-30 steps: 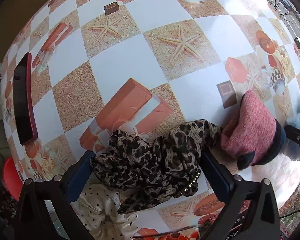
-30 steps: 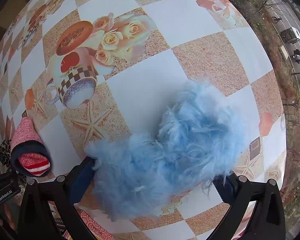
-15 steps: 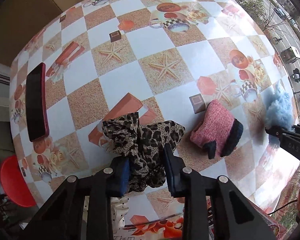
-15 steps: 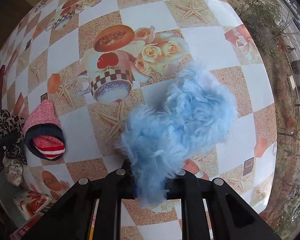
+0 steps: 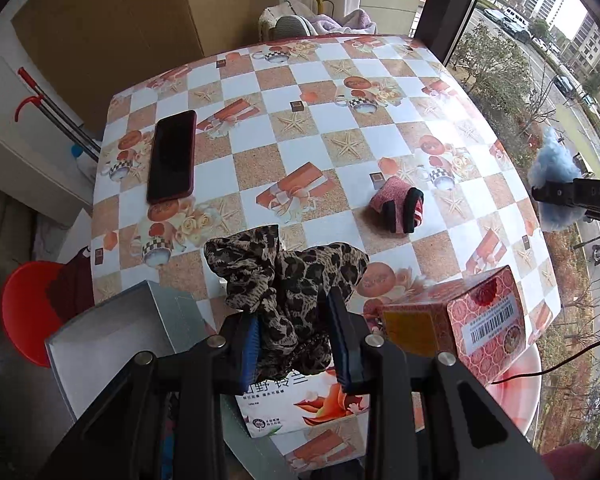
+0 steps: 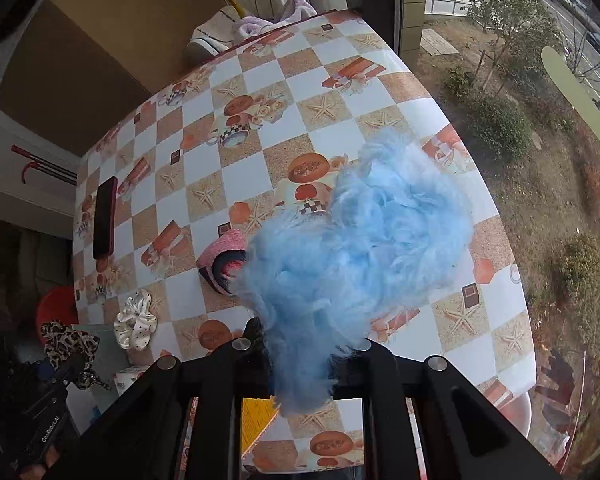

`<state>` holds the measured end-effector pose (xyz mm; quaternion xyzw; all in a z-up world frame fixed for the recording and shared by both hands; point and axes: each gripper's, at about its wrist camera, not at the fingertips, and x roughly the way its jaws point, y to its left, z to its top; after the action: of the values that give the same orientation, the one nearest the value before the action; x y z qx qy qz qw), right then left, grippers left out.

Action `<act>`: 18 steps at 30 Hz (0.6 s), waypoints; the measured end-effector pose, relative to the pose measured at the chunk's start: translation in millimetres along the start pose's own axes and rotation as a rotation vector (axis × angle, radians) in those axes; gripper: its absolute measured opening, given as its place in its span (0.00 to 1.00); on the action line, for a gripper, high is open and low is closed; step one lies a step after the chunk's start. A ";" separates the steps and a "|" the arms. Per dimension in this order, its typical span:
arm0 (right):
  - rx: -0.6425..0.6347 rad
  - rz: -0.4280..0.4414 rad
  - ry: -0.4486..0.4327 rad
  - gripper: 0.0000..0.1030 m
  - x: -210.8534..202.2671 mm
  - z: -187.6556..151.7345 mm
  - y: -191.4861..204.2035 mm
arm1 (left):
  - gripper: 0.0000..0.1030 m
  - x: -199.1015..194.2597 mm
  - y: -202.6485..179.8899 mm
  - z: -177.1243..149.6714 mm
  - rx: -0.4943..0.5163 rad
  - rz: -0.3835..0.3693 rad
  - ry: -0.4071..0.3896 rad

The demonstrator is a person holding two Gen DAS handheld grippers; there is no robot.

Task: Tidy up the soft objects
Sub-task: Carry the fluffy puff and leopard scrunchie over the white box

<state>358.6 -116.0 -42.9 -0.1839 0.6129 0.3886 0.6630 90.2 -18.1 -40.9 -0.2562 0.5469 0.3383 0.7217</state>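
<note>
both hand-held grippers pinch: left (image 5: 294, 338) leopard scrunchie (image 5: 288, 276), right (image 6: 300, 364) blue fluff (image 6: 356, 240), above table (image 5: 260, 152).

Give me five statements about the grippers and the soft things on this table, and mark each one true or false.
1. The left gripper is shut on the leopard-print scrunchie. True.
2. The right gripper is open with nothing in it. False: it is shut on the blue fluffy item.
3. The pink sock bundle lies on the table. True.
4. The dark phone is inside the grey box. False: it lies flat on the table.
5. The white dotted scrunchie is held by a gripper. False: it lies loose on the table.
</note>
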 end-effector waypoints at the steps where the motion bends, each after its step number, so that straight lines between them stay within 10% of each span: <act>1: -0.015 0.014 -0.007 0.17 -6.4 -6.6 11.7 | 0.33 -6.8 2.9 -9.3 -0.009 -0.004 0.000; 18: -0.471 0.249 0.111 0.17 -21.8 -124.0 209.3 | 0.33 -69.1 75.5 -130.2 -0.177 0.118 -0.007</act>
<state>121.7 -79.7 4.2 -0.2772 0.5588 0.5885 0.5144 -60.0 -80.4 -9.6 -0.2853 0.5264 0.4280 0.6770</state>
